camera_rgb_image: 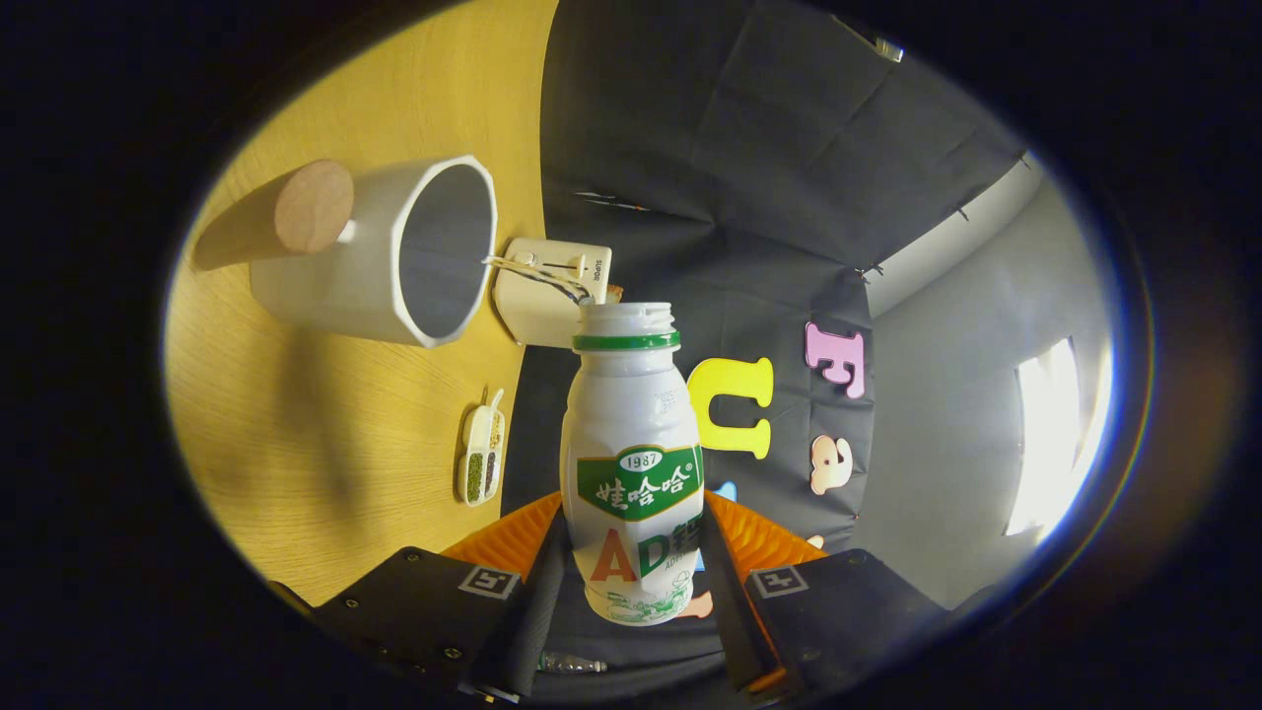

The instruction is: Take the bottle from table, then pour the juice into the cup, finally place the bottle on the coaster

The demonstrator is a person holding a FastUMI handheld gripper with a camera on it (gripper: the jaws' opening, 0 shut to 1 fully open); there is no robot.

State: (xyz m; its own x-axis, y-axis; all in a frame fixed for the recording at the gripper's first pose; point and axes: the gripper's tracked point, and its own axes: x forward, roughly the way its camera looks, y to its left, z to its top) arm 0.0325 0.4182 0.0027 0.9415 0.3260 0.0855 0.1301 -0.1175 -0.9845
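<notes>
Right between the fingers, the gripper (639,582) is clamping the bottle (631,463), both fingers pressing on its lower body from either side. The bottle is a small white plastic one with a green label and a green ring under its open, capless neck. The whole scene is appearing rolled onto its side, so the bottle is being held tipped over, its mouth pointing toward the cup (394,251).

Just beyond the bottle's mouth, a pale square coaster (547,296) is lying flat on the table (325,434), with thin wires or cords resting across it. Beside it the cup is standing on the table, a white, faceted mug with an empty grey inside and a round wooden handle (306,207) sticking out from its far side. The bottle's mouth is near the cup's rim but apart from it.

Nearer the fingers, a small white divided dish (482,454) holding green and brown bits is sitting by the table's edge.

The table is showing a yellow wood grain. Behind it black cloth is hanging as the booth's wall, and further off a pale wall and a bright window (1050,434) are showing.
</notes>
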